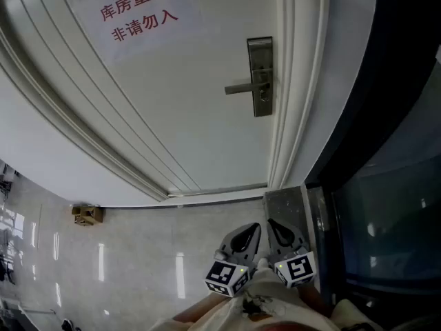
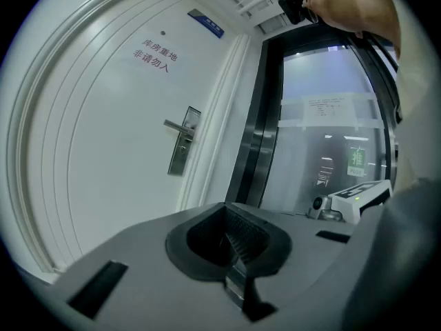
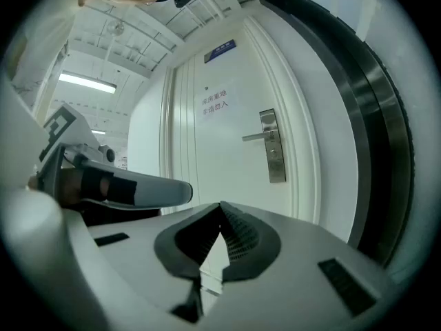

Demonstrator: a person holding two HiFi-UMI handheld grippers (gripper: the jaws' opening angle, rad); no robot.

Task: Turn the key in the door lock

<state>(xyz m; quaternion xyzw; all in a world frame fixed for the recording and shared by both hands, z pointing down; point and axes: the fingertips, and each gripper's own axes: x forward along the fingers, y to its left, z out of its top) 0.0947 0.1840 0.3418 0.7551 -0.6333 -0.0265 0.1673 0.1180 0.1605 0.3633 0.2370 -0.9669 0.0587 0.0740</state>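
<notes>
Sign (image 1: 140, 11) on door (image 1: 196, 126) — "库房重地 非请勿入".

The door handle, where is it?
In the head view, the door handle sits at the right edge of the white door, lower right of the red-lettered sign.

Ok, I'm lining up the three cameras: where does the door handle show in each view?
Head view: door handle, upper right of centre.
Left gripper view: door handle, left of centre, mid-height.
Right gripper view: door handle, right of centre, mid-height.
Shared landmark: the red-lettered sign, up and left of the door handle in all three.
</notes>
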